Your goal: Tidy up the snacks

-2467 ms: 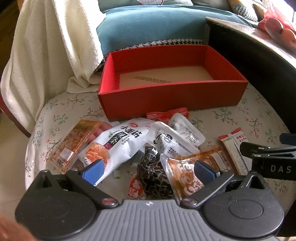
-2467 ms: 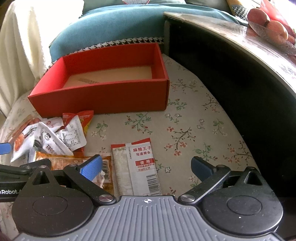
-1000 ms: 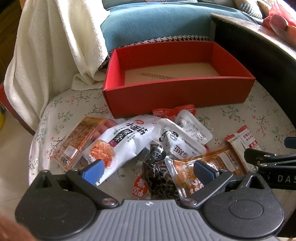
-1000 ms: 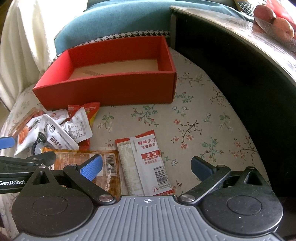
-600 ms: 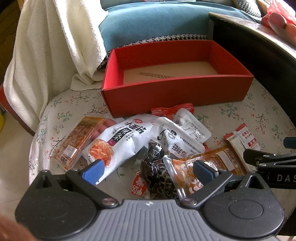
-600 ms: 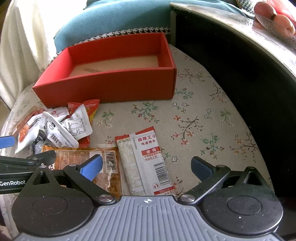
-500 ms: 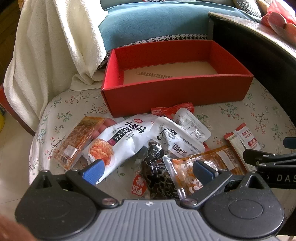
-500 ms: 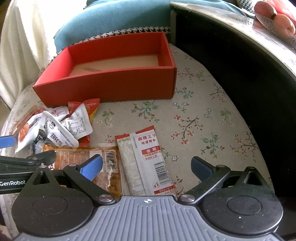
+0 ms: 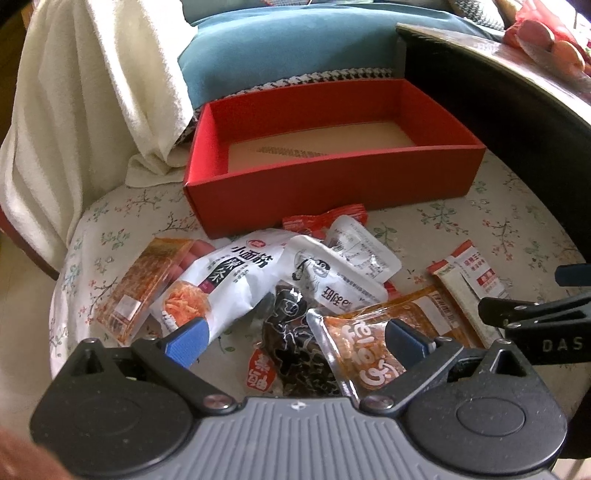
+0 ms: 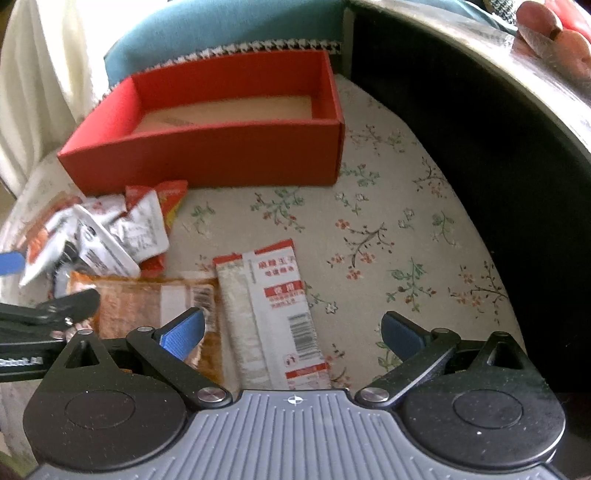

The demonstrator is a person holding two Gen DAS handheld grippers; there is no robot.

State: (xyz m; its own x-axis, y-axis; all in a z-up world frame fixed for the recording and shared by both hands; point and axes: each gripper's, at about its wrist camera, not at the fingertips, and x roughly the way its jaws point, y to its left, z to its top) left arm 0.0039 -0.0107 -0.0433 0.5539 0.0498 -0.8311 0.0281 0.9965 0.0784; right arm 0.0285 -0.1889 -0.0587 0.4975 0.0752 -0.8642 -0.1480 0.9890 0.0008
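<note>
An empty red box (image 9: 328,173) stands at the back of a floral cushion (image 10: 406,236); it also shows in the right wrist view (image 10: 207,155). In front of it lies a pile of snack packets: a white noodle bag (image 9: 221,284), a black packet (image 9: 295,343), an orange packet (image 9: 373,347), a clear sausage pack (image 9: 144,288) and small silver pouches (image 9: 362,254). A white-and-red stick packet (image 10: 273,310) lies apart to the right. My left gripper (image 9: 295,341) is open above the black and orange packets. My right gripper (image 10: 291,334) is open over the stick packet.
A white towel (image 9: 85,96) hangs at the left. A blue cushion (image 9: 288,51) lies behind the box. A dark table edge (image 10: 480,129) with fruit (image 10: 554,33) on top runs along the right side.
Both grippers have shifted slightly forward and lower toward the packets. The right wrist view has moved closer to the stick packet. No packet has moved.
</note>
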